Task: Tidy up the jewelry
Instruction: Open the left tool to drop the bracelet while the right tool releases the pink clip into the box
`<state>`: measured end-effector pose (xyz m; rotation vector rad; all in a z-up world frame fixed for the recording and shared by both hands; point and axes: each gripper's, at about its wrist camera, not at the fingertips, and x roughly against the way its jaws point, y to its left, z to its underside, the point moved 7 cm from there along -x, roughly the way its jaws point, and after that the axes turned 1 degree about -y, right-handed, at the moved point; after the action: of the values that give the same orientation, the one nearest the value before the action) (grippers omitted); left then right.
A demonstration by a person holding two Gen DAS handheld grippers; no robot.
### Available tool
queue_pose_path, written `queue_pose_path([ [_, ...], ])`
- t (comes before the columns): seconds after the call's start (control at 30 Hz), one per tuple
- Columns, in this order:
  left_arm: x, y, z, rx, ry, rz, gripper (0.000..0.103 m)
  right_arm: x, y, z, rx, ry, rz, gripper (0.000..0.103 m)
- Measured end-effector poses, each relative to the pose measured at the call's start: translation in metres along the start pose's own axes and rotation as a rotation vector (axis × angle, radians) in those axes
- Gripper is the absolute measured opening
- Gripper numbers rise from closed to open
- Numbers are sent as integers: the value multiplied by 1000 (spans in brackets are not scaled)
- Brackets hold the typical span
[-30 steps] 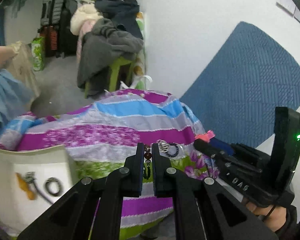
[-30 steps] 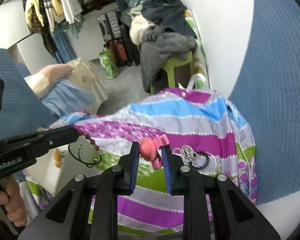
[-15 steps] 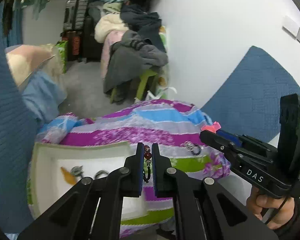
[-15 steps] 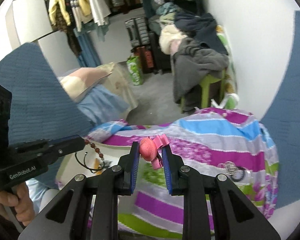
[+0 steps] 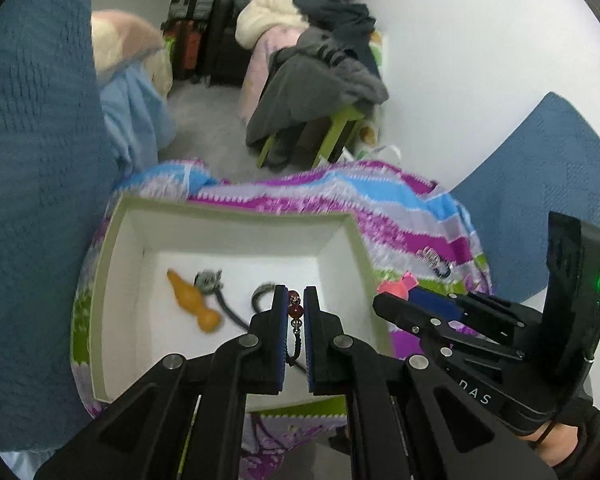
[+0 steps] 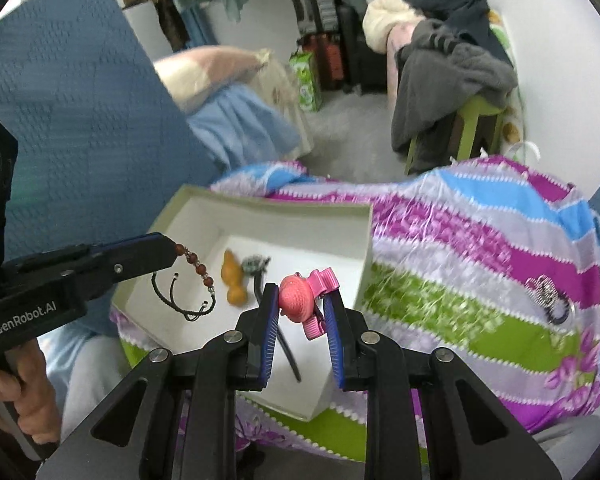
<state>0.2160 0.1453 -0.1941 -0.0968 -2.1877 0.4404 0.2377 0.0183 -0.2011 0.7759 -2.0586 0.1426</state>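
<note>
Striped cloth (image 6: 480,240) under white box (image 5: 356,248). Dangling beaded bracelet (image 6: 198,270) seen only from right wrist; left gripper (image 5: 296,304) jaws clamped on it, right gripper (image 6: 300,308) jaws on pink hair clip (image 6: 300,298). Both brought over box since earlier frame.

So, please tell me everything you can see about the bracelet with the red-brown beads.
The bracelet is a thin black cord carrying round red-brown beads with small silver spacers between them. The left gripper is shut on its beaded end, so the rest hangs down freely in loose loops, with tiny silver tips at the cord ends. It hangs above the open white box and seems to touch nothing else.
</note>
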Motion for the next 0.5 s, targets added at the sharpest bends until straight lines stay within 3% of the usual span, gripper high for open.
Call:
queue_pose_path([
  [0.27,-25,11,31,7,65,-33,6,-21,6,20,0,22,-19,21],
  [0.5,-25,-2,28,-44,54,-82,8,-8,2,17,7,3,-57,26],
])
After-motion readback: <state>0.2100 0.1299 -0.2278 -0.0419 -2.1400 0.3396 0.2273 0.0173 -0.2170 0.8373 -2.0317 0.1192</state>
